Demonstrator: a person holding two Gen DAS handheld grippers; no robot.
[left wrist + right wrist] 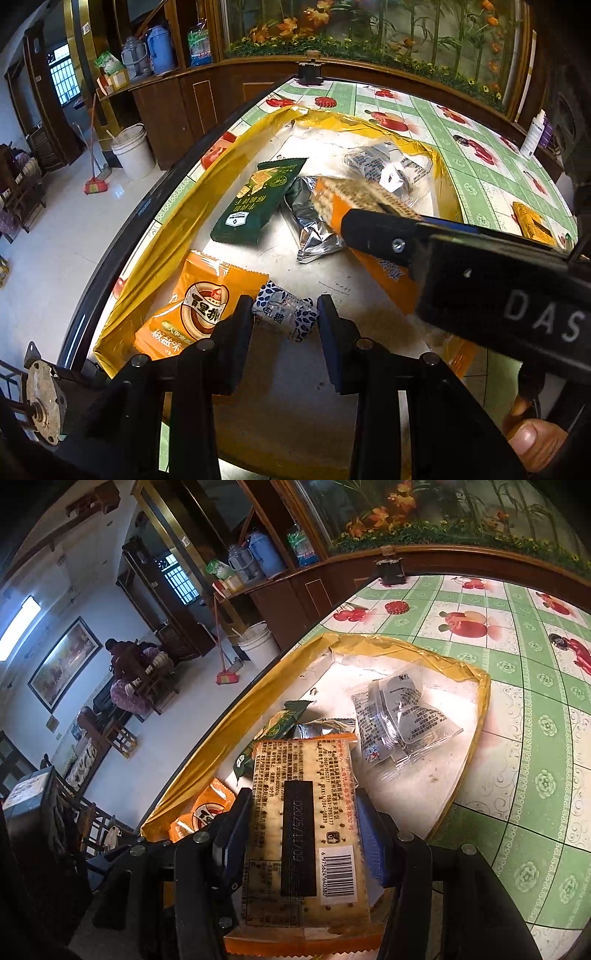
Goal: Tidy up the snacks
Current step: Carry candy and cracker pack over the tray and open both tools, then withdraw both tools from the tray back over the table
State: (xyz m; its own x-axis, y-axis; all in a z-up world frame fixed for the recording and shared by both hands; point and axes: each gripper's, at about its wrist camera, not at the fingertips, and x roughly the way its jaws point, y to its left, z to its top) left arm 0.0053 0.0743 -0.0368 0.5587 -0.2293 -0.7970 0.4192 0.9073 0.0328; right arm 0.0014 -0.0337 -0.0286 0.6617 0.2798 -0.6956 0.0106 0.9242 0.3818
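Note:
A shallow tray with a yellow rim point(221, 162) point(476, 709) sits on the table and holds several snack packets. My left gripper point(284, 314) is open, its fingers on either side of a small blue-and-white candy point(284, 314) on the tray floor. My right gripper point(301, 812) is shut on an orange cracker packet point(299, 775), held above the tray; that packet point(343, 195) shows in the left wrist view. A green packet point(258, 199), a silver packet point(310, 225), a clear-wrapped packet point(399, 716) and an orange packet point(192, 314) lie in the tray.
The table has a green-and-white fruit-print cloth point(535, 738). Another orange packet point(532, 221) lies on the cloth right of the tray. A white bottle point(535, 136) stands at the table's far right. The table edge drops to the floor on the left, with a white bucket point(133, 151).

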